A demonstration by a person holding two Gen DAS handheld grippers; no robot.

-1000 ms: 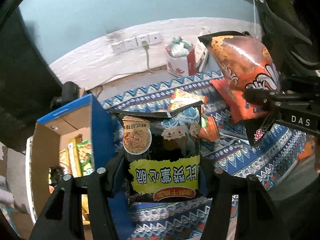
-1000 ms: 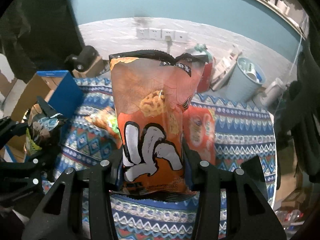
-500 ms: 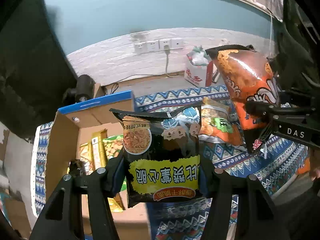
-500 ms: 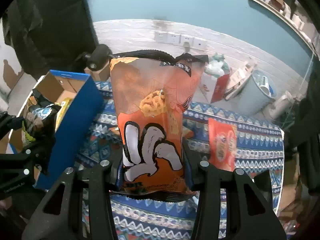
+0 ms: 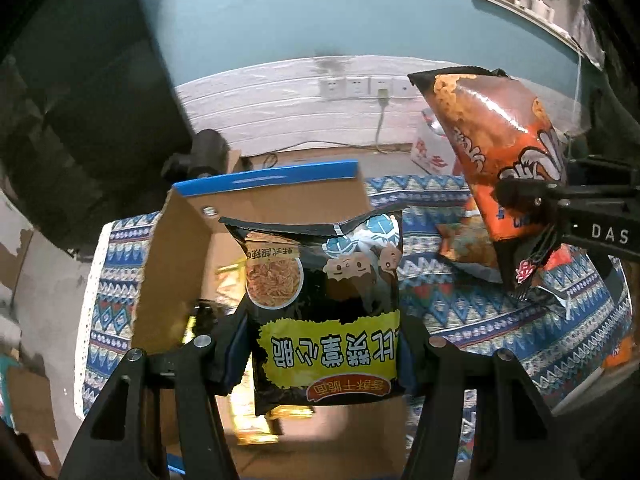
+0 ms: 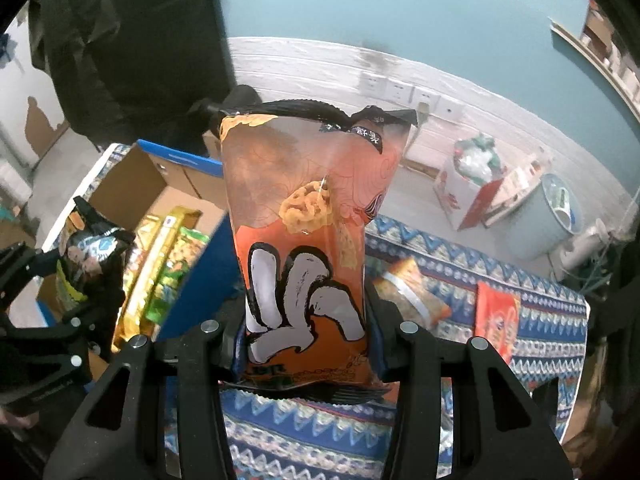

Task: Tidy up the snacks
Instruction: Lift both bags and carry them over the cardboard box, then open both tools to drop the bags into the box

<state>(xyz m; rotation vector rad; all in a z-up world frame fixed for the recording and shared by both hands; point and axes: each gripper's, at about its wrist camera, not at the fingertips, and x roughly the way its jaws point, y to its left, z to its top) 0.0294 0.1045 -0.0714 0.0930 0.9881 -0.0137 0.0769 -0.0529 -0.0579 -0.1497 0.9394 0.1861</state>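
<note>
My left gripper (image 5: 324, 354) is shut on a black and yellow snack bag (image 5: 324, 300) and holds it upright over the open cardboard box (image 5: 272, 204) with the blue rim. My right gripper (image 6: 306, 344) is shut on an orange snack bag (image 6: 304, 240), held upright above the patterned cloth (image 6: 440, 440). The orange bag (image 5: 492, 140) and the right gripper's side also show at the right of the left wrist view. The box (image 6: 160, 184) holds yellow and green snack packs (image 6: 164, 264).
Loose snack packs lie on the cloth: an orange one (image 6: 496, 320) at the right and another (image 6: 412, 296) behind my bag. A white and red carton (image 6: 468, 188) and a pale blue bin (image 6: 548, 216) stand on the floor by the wall.
Both grippers have moved left with their bags. The black bag went from beside the box to over its opening. The orange bag came closer to the box.
</note>
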